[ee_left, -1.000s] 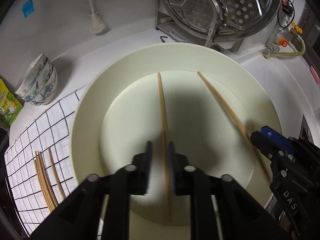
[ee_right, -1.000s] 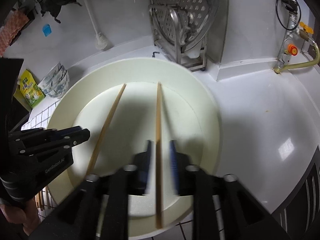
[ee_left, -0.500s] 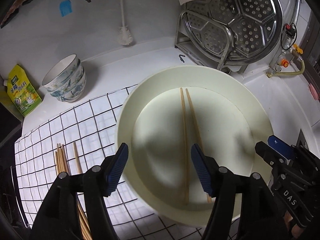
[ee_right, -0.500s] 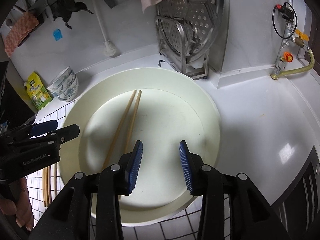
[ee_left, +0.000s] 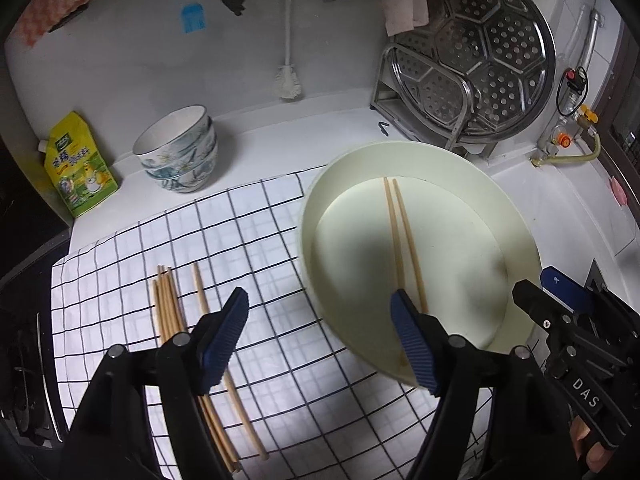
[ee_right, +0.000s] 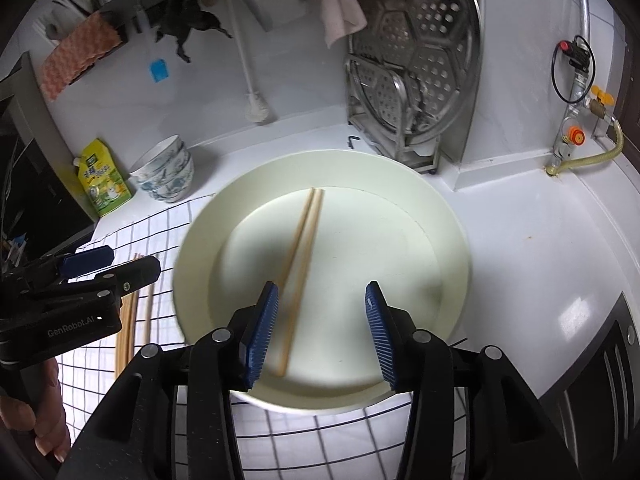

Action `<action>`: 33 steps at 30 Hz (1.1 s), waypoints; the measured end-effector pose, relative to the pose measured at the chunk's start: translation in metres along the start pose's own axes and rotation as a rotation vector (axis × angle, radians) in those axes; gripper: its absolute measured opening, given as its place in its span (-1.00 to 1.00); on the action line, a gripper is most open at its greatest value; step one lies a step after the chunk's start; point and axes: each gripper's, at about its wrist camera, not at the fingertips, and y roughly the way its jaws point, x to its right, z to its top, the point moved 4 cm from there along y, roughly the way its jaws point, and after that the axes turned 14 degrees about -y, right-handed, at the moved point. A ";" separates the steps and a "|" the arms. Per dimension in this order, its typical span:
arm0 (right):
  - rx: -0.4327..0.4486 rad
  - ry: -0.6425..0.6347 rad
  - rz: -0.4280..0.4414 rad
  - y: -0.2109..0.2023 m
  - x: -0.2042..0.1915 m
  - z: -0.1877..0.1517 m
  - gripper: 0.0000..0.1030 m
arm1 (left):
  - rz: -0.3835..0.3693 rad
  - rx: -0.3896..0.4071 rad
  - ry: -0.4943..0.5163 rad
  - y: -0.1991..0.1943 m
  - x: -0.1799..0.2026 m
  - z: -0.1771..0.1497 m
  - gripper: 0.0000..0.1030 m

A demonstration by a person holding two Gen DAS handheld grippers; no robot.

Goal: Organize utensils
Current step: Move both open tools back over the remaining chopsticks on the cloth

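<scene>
The left gripper (ee_left: 320, 336) is opening and holds nothing. One blue pad hangs over the checked cloth (ee_left: 280, 240) and the other over the near rim of the big pale bowl (ee_left: 516, 216). The right gripper (ee_right: 320, 324) is opening too, and nothing is between its pads. It hangs right over the bowl.

Two chopsticks (ee_left: 402, 240) lie side by side on the flat bottom of the bowl. They touch or almost touch at the far end. Their long way runs from the near rim toward the back wall. From the right gripper (ee_left: 560, 300) they lie just ahead and a little to the left, so I think the right hand is nearer to them. Their near ends sit close under the left gripper's right pad.

More chopsticks (ee_left: 176, 320) lie in a bunch on the cloth, to the left of the bowl, and point much the same way. One lies a little apart from the bunch.

The bowl's raised rim goes all round, so the sticks must be lifted up and over it. The cloth has open room between the bunch and the bowl. A stack of bowls (ee_left: 180, 152) and a yellow bag (ee_left: 80, 168) stand well apart, near the back of the worktop (ee_right: 540, 232).
</scene>
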 end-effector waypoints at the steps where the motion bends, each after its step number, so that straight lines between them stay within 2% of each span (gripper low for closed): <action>1: 0.003 -0.004 0.002 -0.002 -0.005 0.001 -0.13 | 0.002 0.005 -0.006 -0.003 -0.004 0.000 0.47; 14: 0.006 -0.095 0.049 -0.006 -0.077 0.009 -0.04 | 0.031 0.051 -0.083 -0.035 -0.078 -0.009 0.55; 18: 0.003 -0.128 0.069 -0.004 -0.100 0.013 0.06 | 0.062 0.062 -0.103 -0.040 -0.106 -0.014 0.56; 33: -0.038 -0.205 0.154 0.022 -0.185 0.014 0.08 | 0.135 0.027 -0.196 -0.033 -0.200 -0.034 0.59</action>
